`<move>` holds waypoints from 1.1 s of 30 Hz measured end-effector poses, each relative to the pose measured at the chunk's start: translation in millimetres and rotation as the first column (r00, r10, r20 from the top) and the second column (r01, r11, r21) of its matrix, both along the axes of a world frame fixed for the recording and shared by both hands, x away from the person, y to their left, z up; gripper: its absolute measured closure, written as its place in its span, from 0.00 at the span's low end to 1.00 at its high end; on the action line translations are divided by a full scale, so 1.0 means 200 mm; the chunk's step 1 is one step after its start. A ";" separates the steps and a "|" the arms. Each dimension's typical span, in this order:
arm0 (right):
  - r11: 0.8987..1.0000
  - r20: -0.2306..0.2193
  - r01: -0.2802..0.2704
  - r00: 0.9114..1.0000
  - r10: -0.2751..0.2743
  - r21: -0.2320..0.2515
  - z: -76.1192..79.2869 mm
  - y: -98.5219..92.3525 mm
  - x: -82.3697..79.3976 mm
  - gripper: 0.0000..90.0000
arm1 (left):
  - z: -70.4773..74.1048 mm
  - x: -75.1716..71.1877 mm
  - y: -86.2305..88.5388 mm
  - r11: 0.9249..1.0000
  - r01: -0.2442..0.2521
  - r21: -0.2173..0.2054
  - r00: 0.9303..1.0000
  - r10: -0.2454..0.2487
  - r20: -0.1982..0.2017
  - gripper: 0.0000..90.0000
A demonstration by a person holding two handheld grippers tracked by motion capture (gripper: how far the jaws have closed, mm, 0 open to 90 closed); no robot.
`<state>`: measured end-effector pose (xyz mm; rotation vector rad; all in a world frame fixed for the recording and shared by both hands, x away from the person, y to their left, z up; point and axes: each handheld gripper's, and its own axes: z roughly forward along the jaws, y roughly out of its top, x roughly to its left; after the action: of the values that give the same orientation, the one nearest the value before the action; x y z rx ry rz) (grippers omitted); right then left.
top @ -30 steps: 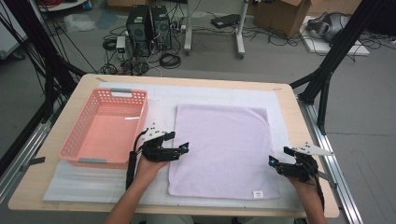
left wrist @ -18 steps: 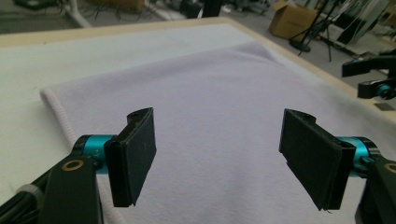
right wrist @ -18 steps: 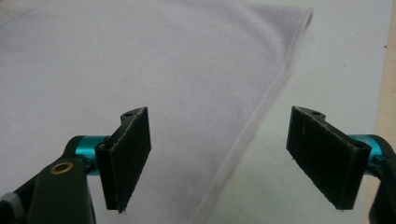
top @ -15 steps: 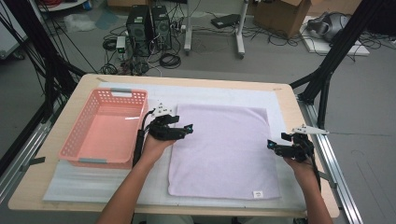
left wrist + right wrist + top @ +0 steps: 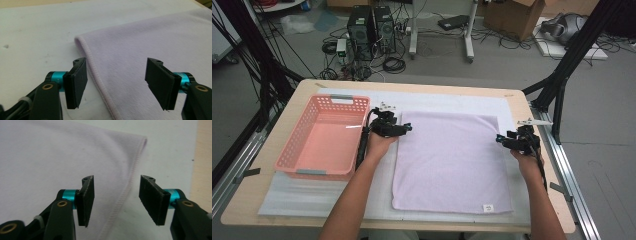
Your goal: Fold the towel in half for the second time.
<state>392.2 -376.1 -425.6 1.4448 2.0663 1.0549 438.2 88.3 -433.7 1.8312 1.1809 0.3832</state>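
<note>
— So where does the towel (image 5: pixel 451 162) lie?

— Flat on the white mat (image 5: pixel 312 192) that covers most of the table (image 5: pixel 267 172), a little toward the table's right edge. Its far edge runs near the table's far edge, and the small label corner sits near the front edge.

— And the left gripper (image 5: pixel 403 129)?

— At the towel's far left corner, just in from the left hem. In the left gripper view, its two black pads (image 5: pixel 77 83) stand apart with the hem running up between them. They have just been closing, but they do not press on the cloth yet.

— Same on the other side?

— Much the same. The right gripper (image 5: pixel 501 139) is at the towel's right edge, near the far right corner. In the right gripper view, the stitched hem passes between the pads (image 5: pixel 86 200); those jaws have just been closing too, and a clear gap remains on both sides of the hem.

— Anything else on the table?

— A pink basket (image 5: pixel 294 160) near the left edge, beside the left hand (image 5: pixel 379 145), well apart from the towel's right side.
</note>
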 end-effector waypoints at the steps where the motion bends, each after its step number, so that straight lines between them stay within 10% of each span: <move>1: 1.000 -0.001 0.010 1.000 -0.010 -0.004 -0.01 0.00 0.01 0.53 | -0.02 0.02 0.00 1.000 -0.001 0.009 1.000 0.001 -0.014 0.39; 11: 0.998 -0.078 0.046 0.996 -0.049 -0.037 -0.09 0.02 0.11 0.55 | -0.09 0.05 -0.11 0.995 0.034 0.096 0.999 -0.033 -0.016 0.40; 19: 1.000 -0.077 0.015 0.997 -0.017 -0.027 -0.09 0.04 0.12 0.88 | -0.08 0.04 -0.11 0.988 0.019 0.153 1.000 -0.020 0.008 0.54; 25: 0.995 -0.056 0.013 0.998 -0.018 -0.095 -0.08 0.08 0.11 0.94 | -0.09 0.05 -0.06 1.000 -0.001 0.025 0.999 0.002 -0.043 0.90; 29: 0.990 -0.013 0.027 0.999 -0.030 -0.140 -0.07 0.10 0.11 0.96 | -0.07 0.05 -0.07 0.999 -0.009 0.032 0.999 0.010 -0.038 0.93; 33: 0.995 0.016 0.053 0.999 -0.052 -0.087 -0.05 0.08 0.11 0.96 | 0.01 0.05 -0.05 0.998 -0.055 -0.030 0.998 0.055 0.008 0.94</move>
<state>414.2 -360.4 -435.3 1.4366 2.0280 0.9396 447.6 77.7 -432.3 1.7727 1.2267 0.4030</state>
